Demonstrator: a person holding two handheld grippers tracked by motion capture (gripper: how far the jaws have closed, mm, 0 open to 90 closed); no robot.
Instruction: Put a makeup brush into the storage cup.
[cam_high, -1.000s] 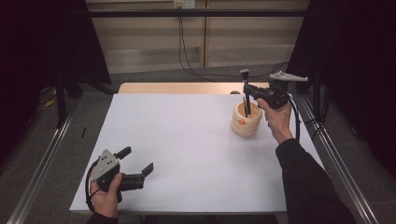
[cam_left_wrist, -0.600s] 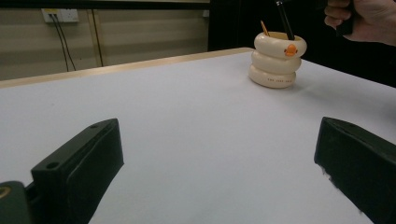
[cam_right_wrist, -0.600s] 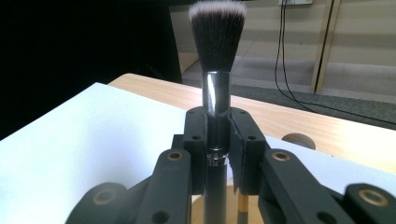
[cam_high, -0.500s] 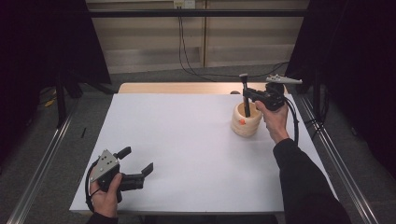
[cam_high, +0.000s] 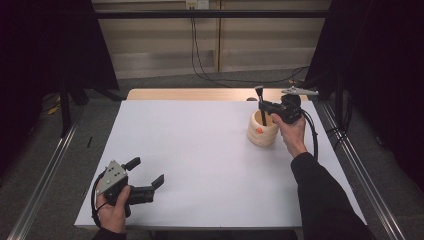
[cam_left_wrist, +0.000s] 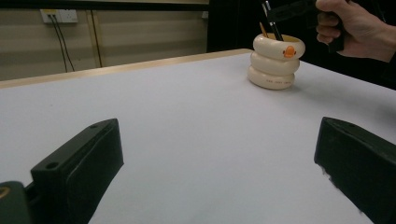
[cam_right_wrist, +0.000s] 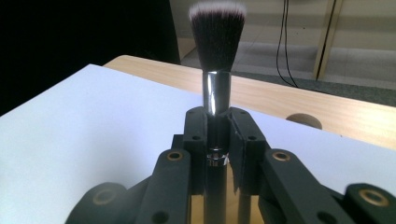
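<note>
Right tool (cam_high: 262, 106): jaws pinched on the handle of one makeup brush (cam_right_wrist: 217, 56), held upright, bristles up. I see its lower end inside the one cream ringed holder (cam_high: 262, 133), far right of the tabletop (cam_high: 200, 165). Left tool (cam_high: 148, 175): jaws spread wide, gripping nothing, low over the near-left tabletop, well apart from the holder.

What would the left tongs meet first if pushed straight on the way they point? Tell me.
Mostly bare white table. The left tongs, jaws open, aim a little left of the cream ringed holder, so they would probably pass it; depth is hard to judge.
</note>
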